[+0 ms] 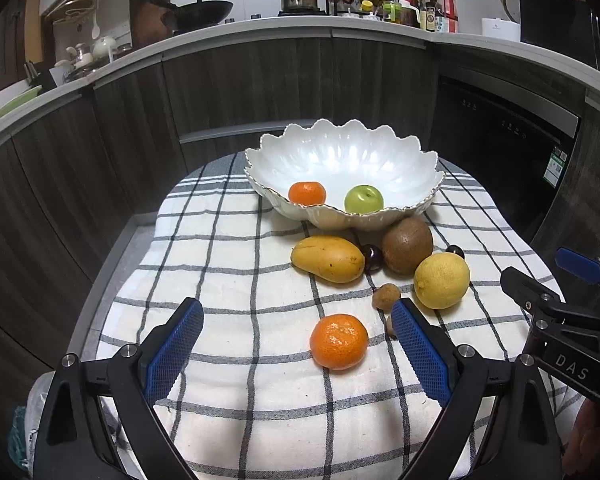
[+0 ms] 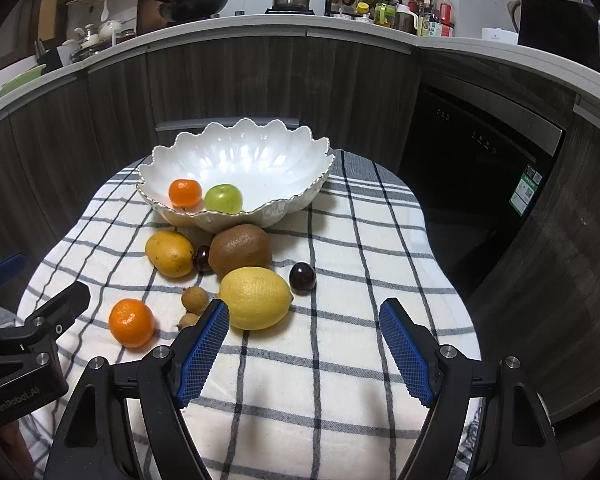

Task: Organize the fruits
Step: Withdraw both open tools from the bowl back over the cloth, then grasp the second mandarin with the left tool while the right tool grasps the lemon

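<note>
Not much to read here, honestly. The right gripper [image 1: 572, 280], poking in at the edge of the left wrist view, had "DAS" in pale letters on its black body. In the right wrist view the left gripper [image 2: 32, 280] showed "GenRobot.AI" on its body, a bit faint but legible. The dishwasher [image 2: 480, 184] had a green and white sticker [image 2: 526, 189] on its front, print way too small to make out. Bottle labels on the counter were just blur too.
</note>
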Available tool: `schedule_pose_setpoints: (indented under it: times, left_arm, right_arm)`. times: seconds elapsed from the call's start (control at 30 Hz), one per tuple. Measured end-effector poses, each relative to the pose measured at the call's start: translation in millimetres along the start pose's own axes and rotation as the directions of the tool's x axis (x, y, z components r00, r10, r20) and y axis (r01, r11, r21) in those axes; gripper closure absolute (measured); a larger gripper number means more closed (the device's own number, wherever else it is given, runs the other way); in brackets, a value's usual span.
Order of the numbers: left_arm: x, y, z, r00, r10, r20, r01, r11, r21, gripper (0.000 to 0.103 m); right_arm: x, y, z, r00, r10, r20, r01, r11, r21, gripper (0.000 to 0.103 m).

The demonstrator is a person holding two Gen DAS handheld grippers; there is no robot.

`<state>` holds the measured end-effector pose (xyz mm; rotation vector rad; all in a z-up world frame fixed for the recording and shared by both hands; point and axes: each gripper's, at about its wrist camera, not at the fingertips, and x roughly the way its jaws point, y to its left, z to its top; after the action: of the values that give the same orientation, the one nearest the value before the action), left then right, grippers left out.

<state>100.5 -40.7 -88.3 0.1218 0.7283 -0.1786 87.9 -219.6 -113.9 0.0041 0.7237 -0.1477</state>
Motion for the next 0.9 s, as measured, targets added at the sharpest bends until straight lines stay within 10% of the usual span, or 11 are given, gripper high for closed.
schedule_pose_setpoints:
  times: [0.9]
  left_arm:
    - [58.2, -15.4, -17.5, 0.993, -0.028, -0.113, 0.031, 0.999, 0.023, 0.009]
  right_arm:
    - [39.5, -6.5, -12.3, 0.998, 0.009, -0.069, -0.007, 1.000, 0.026, 0.025]
